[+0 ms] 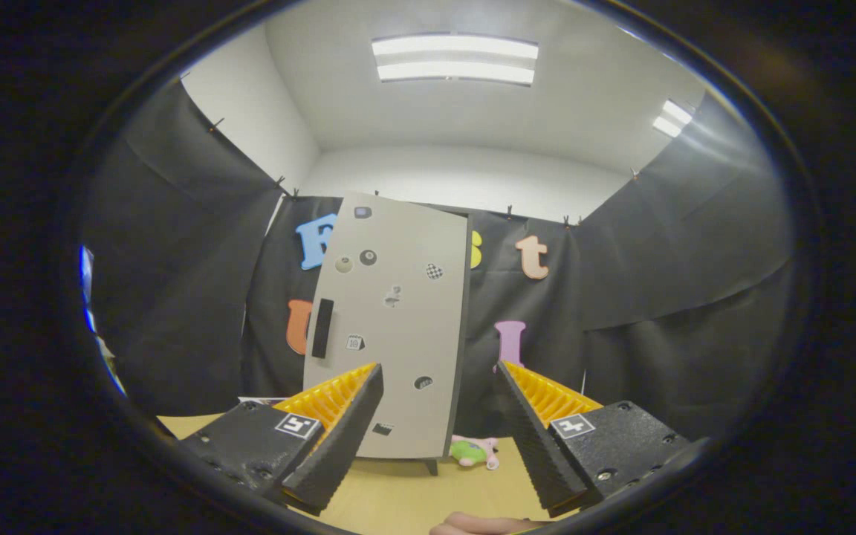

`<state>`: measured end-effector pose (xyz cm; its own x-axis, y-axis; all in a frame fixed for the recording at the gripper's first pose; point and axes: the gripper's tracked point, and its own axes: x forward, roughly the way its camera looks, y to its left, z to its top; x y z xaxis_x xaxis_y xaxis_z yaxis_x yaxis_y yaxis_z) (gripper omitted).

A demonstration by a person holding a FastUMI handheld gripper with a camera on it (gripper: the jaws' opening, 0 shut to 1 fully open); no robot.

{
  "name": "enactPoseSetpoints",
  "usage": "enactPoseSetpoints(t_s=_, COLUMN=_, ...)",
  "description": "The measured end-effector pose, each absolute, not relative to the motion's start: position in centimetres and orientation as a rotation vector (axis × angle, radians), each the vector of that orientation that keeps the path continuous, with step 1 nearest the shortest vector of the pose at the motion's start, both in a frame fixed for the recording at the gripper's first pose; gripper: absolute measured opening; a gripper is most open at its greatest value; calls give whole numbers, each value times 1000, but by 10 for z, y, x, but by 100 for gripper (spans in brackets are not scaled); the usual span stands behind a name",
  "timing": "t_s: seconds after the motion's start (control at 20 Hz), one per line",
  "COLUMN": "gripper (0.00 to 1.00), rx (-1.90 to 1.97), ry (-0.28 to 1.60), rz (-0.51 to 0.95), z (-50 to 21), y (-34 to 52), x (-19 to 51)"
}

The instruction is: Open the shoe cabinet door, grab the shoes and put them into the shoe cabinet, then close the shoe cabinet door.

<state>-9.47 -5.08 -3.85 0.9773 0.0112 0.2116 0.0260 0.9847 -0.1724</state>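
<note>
The gripper [439, 405] is holding its two fingers [342, 435] wide apart, and nothing is sitting between them. Just under the fingers, a bit of a person's hand [472, 524] is peeking up. The fingers are hanging over a light wooden floor [406, 494]. Ahead of them, the shoe cabinet [391, 327] is standing on short dark legs. Its pale door is looking shut (it has little stickers all over it), and a dark handle [322, 328] is sitting near the door's left side. Down by the cabinet's right foot, the shoes [475, 452] are lying on the floor, one green and one pink. Black cloth [658, 312] is hanging behind everything, and two ceiling lights [455, 59] are shining above.
</note>
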Motion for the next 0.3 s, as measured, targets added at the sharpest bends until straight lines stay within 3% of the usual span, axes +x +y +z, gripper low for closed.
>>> enactPoseSetpoints(t_s=0.3, gripper=98, rx=-189, ry=-210, rz=7, z=-41, y=-46, x=-94)
